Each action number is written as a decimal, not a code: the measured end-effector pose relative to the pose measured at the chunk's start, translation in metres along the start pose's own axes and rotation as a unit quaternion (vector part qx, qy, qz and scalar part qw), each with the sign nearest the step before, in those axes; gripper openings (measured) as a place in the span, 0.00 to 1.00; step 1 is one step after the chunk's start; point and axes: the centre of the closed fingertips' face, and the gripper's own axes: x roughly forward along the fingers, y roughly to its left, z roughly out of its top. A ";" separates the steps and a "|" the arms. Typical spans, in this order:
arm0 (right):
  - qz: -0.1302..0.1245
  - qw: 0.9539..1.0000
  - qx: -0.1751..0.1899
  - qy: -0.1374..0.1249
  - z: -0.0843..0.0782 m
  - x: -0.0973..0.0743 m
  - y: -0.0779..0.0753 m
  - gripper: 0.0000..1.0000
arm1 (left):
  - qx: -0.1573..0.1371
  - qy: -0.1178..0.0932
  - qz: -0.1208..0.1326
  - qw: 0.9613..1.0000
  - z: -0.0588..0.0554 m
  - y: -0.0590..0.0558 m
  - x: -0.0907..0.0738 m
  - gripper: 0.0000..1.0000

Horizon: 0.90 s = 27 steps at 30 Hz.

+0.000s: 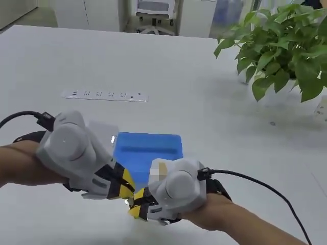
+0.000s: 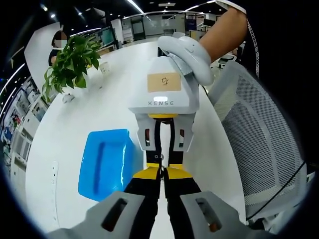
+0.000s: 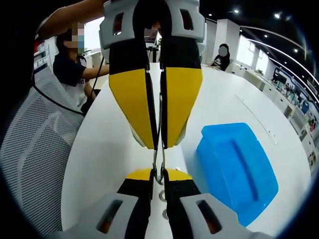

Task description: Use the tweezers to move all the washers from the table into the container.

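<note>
My two grippers meet tip to tip just in front of the blue container (image 1: 148, 148), the left gripper (image 1: 122, 185) coming from the left and the right gripper (image 1: 139, 203) from the right. Thin metal tweezers (image 3: 158, 149) run between them. The left gripper's yellow pads (image 3: 137, 99) are shut on the tweezers, and my right gripper (image 3: 158, 175) is shut on their near end. From the left gripper (image 2: 160, 173), the tweezers (image 2: 160, 149) reach into the facing right gripper. Two small washers (image 3: 163, 195) lie on the white table under the right jaws.
A white power strip (image 1: 104, 95) lies beyond the container. A leafy potted plant (image 1: 281, 46) stands at the far right. A black cable (image 1: 265, 189) trails from the right gripper. A mesh chair (image 2: 259, 139) stands by the table edge, with people seated beyond it.
</note>
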 end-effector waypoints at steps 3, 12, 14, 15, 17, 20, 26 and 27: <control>0.001 1.000 -0.004 0.002 0.001 -0.002 0.000 0.10 | -0.002 0.000 0.001 1.000 0.001 0.000 -0.003 0.07; 0.000 1.000 -0.009 0.003 0.010 -0.010 -0.003 0.10 | -0.004 0.002 0.004 1.000 0.006 0.002 -0.013 0.06; 0.000 1.000 -0.012 0.004 0.012 -0.012 -0.005 0.10 | -0.002 0.002 0.005 1.000 0.007 0.004 -0.015 0.06; 0.000 1.000 -0.013 0.004 0.013 -0.013 -0.006 0.10 | -0.002 0.002 0.006 1.000 0.008 0.005 -0.016 0.06; 0.000 1.000 -0.012 0.004 0.015 -0.014 -0.007 0.10 | -0.001 0.003 0.006 1.000 0.010 0.006 -0.019 0.06; 0.000 1.000 -0.014 0.006 0.018 -0.016 -0.009 0.09 | 0.001 0.002 0.007 1.000 0.011 0.007 -0.021 0.06; -0.002 1.000 -0.019 0.008 0.024 -0.019 -0.015 0.09 | 0.005 0.003 0.009 1.000 0.015 0.012 -0.029 0.06; -0.002 1.000 -0.019 0.007 0.025 -0.020 -0.016 0.09 | 0.006 0.003 0.010 1.000 0.015 0.013 -0.030 0.06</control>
